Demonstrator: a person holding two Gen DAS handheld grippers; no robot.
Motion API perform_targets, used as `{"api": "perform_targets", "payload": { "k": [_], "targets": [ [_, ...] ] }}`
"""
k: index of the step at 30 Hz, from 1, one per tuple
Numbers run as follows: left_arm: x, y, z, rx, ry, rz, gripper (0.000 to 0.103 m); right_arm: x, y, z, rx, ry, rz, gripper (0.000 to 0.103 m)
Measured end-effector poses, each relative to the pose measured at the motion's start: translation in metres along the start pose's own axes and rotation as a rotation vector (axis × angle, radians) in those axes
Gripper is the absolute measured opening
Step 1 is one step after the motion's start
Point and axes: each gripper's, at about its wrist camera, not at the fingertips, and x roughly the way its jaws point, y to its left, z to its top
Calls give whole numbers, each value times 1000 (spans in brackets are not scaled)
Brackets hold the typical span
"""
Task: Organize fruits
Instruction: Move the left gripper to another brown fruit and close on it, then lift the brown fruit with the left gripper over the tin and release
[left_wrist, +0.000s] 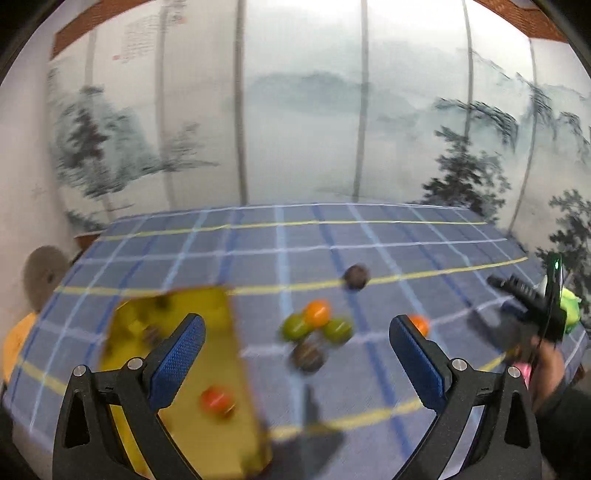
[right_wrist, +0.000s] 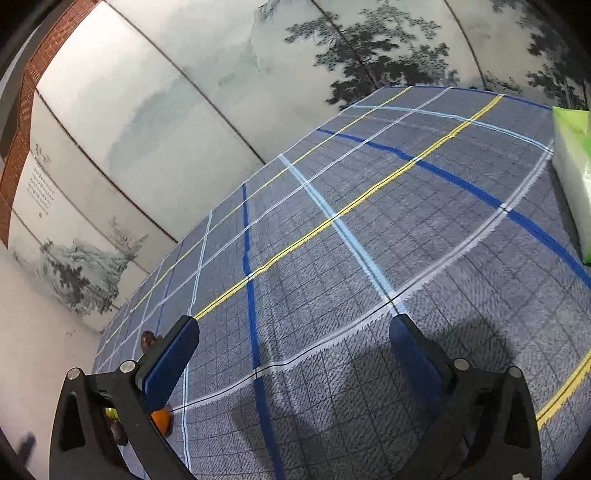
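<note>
In the left wrist view my left gripper (left_wrist: 297, 338) is open and empty above a blue checked tablecloth (left_wrist: 258, 251). A gold tray (left_wrist: 218, 439) lies at the lower left with an orange fruit (left_wrist: 217, 400) on it. Ahead is a cluster: an orange fruit (left_wrist: 317, 313), two green fruits (left_wrist: 295, 328), (left_wrist: 338, 330) and a dark brown fruit (left_wrist: 309, 355). Another dark fruit (left_wrist: 355, 276) sits farther back, and an orange fruit (left_wrist: 419, 325) peeks past the right finger. My right gripper (right_wrist: 295, 343) is open and empty over bare cloth; it also shows in the left wrist view (left_wrist: 532, 306).
A green and white tissue pack (right_wrist: 574, 166) lies at the right edge of the table in the right wrist view. An orange fruit (right_wrist: 161, 421) and a dark fruit (right_wrist: 147, 339) show behind the left finger. A painted screen (left_wrist: 295, 110) stands behind the table.
</note>
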Motion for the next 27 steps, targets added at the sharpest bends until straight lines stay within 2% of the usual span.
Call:
{"api": "perform_targets", "payload": {
  "k": [5, 8, 10, 14, 17, 18, 19, 20, 24, 27],
  "targets": [
    [89, -40, 38, 19, 82, -71, 99, 0, -3, 0, 14, -7, 21, 103],
    [139, -56, 48, 45, 133, -36, 98, 0, -6, -1, 23, -18, 21, 103],
    [172, -63, 51, 41, 193, -50, 97, -1, -6, -1, 24, -21, 26, 103],
    [213, -69, 50, 4, 284, -27, 94, -4, -6, -2, 21, -37, 29, 103],
    [231, -75, 47, -8, 325, -15, 84, -6, -6, -3, 20, -45, 34, 103],
    [237, -78, 44, 5, 352, 5, 70, -6, -6, -3, 20, -46, 36, 103],
    [244, -80, 41, 14, 388, 15, 47, -6, -6, -3, 19, -47, 38, 103],
    [253, -81, 37, 13, 433, 3, 37, -6, -6, -3, 19, -47, 40, 103],
    [257, -82, 33, 13, 447, 12, 36, -7, -5, -3, 15, -50, 42, 103],
    [247, -79, 37, 8, 416, 14, 36, -8, -4, -4, 12, -51, 44, 103]
  ]
}}
